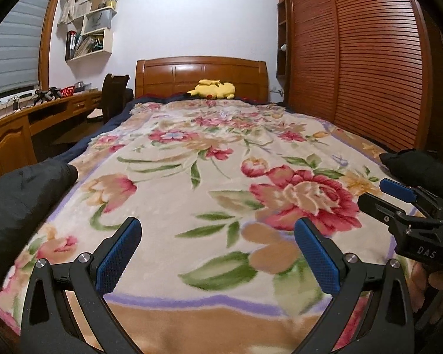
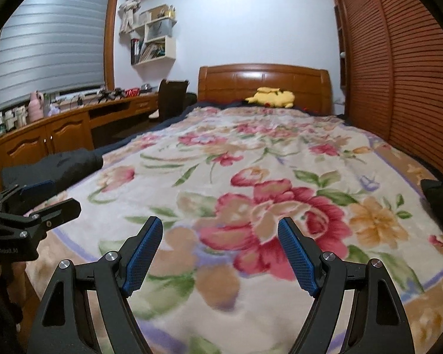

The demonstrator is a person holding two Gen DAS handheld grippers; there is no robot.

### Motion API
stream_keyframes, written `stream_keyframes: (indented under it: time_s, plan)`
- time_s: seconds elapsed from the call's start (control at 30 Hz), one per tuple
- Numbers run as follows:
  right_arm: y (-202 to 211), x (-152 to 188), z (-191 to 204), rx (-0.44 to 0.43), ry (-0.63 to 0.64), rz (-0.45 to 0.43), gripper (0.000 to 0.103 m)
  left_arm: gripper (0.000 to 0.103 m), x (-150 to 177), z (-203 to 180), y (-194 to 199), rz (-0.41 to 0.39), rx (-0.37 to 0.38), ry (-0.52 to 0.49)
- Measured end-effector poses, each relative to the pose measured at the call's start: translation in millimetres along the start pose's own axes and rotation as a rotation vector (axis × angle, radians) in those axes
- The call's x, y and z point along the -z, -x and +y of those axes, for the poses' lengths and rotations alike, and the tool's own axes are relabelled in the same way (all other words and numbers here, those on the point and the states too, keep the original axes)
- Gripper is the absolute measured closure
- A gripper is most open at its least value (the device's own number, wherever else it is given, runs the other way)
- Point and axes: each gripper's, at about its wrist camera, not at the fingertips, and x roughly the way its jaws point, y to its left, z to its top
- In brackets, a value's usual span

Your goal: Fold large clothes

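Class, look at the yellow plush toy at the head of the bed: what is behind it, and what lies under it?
Behind the plush toy stands the wooden headboard. Under it a dark blue cover shows beside the floral blanket; any pillow beneath is hidden.

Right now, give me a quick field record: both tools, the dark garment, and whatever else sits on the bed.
left tool: open, holding nothing, above the near end of the floral blanket
right tool: open, holding nothing
dark garment: black, at the bed's left edge; more black fabric at the right edge
folding: not yet begun
yellow plush toy: by the wooden headboard
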Motion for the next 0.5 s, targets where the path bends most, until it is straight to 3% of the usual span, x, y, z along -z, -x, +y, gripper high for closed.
stream_keyframes:
  time_s: [0.5]
  plan:
    - [7.1,7.6,3.0,0.015,0.008,-0.041,0.021,0.000,3.4,3.5,13.7,-0.023,-0.016,0.004]
